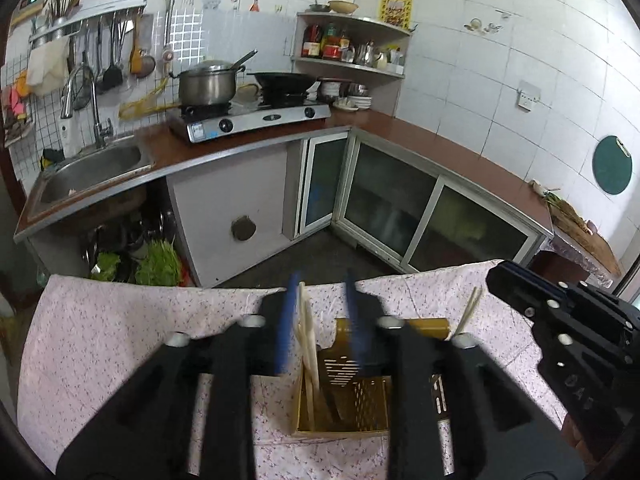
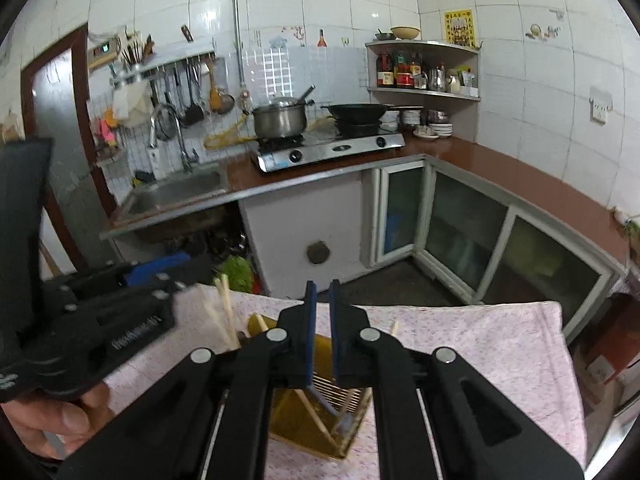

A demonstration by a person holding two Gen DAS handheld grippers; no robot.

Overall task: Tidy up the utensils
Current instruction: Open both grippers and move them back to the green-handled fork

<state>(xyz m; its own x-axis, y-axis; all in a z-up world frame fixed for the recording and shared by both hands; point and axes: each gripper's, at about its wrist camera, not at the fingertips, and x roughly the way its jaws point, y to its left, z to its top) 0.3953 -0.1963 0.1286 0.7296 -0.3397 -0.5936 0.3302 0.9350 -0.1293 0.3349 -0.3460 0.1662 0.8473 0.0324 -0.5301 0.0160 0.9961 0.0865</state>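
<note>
While both handheld tools hover over the pink floral tablecloth (image 1: 120,320), the yellow perforated plastic utensil holder (image 1: 352,400) stands upright on it with its open top facing up. Two pale wooden chopsticks (image 1: 308,344) stand in the holder's left part, their long axes nearly vertical, tips down in the holder and upper ends leaning slightly away from the camera. They sit between the blue pads of the left gripper (image 1: 322,320), whose jaws are spread apart and not pressing on them. The right gripper (image 2: 322,332) has its jaws almost pressed together with nothing between them. In the right wrist view, more chopsticks (image 2: 316,412) lean diagonally inside the holder; I cannot count them.
</note>
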